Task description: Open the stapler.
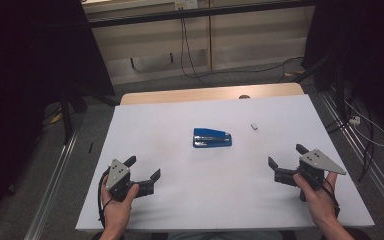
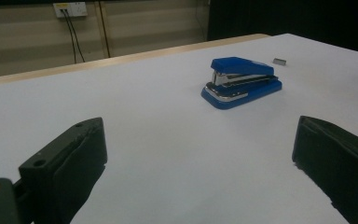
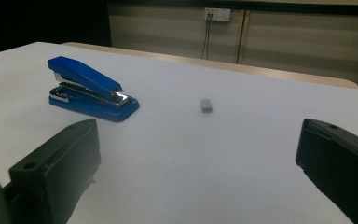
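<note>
A blue stapler point(image 1: 212, 138) lies in the middle of the white table point(image 1: 180, 210), and it also appears ahead of the jaws as the stapler point(image 2: 241, 81) and the stapler point(image 3: 90, 88). A small grey block of staples point(image 1: 254, 126) rests to its right, seen too as the staples point(image 2: 279, 61) and the staples point(image 3: 206, 105). My left gripper point(image 1: 143, 168) rests low at the near left, jaws wide open and empty point(image 2: 200, 163). My right gripper point(image 1: 287, 156) sits at the near right, also open with nothing between its jaws point(image 3: 198, 163).
Beyond the table's wooden far edge point(image 1: 210, 93) are a wall panel with hanging cables point(image 1: 185, 45) and dark curtains at both sides. Metal rails point(image 1: 55, 175) run along the floor beside the table.
</note>
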Demonstrator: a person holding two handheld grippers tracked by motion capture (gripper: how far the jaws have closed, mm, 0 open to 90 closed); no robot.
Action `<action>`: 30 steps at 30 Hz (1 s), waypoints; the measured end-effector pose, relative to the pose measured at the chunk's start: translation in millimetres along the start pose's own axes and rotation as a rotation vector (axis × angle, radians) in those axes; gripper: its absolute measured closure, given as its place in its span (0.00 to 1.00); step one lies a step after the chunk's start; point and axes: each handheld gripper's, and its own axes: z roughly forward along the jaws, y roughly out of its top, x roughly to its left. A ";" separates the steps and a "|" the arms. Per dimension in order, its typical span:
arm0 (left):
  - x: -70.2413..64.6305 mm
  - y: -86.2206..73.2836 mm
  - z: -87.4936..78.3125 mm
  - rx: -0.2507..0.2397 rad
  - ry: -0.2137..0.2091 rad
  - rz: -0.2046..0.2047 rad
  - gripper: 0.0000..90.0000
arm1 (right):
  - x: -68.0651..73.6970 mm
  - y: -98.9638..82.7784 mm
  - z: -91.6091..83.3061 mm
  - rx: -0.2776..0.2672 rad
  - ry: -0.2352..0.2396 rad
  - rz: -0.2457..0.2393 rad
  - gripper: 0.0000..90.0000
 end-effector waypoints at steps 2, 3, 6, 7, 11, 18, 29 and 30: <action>-0.1 -0.3 0.5 0.005 0.008 0.006 0.03 | 0.2 0.0 0.5 0.005 0.005 -0.006 0.00; 0.0 -0.3 0.7 0.007 0.010 0.011 0.03 | 0.4 -0.2 0.9 0.006 0.011 0.001 0.00; 0.7 -0.2 1.3 0.016 0.007 0.009 0.03 | 0.2 -0.2 2.3 0.012 0.020 0.014 0.00; 0.8 -0.3 1.5 0.020 0.012 0.011 0.04 | 0.1 -0.2 2.9 0.013 0.022 0.014 0.00; 2.6 0.4 1.6 0.034 -0.007 0.008 0.04 | -0.8 0.1 5.7 0.041 0.006 0.011 0.02; 1.2 -0.4 1.4 0.053 -0.008 0.019 0.04 | -0.2 1.2 7.5 0.044 0.040 0.022 0.02; 4.9 -3.2 6.1 0.079 -0.004 0.024 0.05 | 15.8 5.8 19.0 0.040 0.148 0.040 0.02; 4.8 -3.3 8.1 0.092 0.007 0.025 0.06 | 17.4 6.4 20.2 0.037 0.149 0.026 0.02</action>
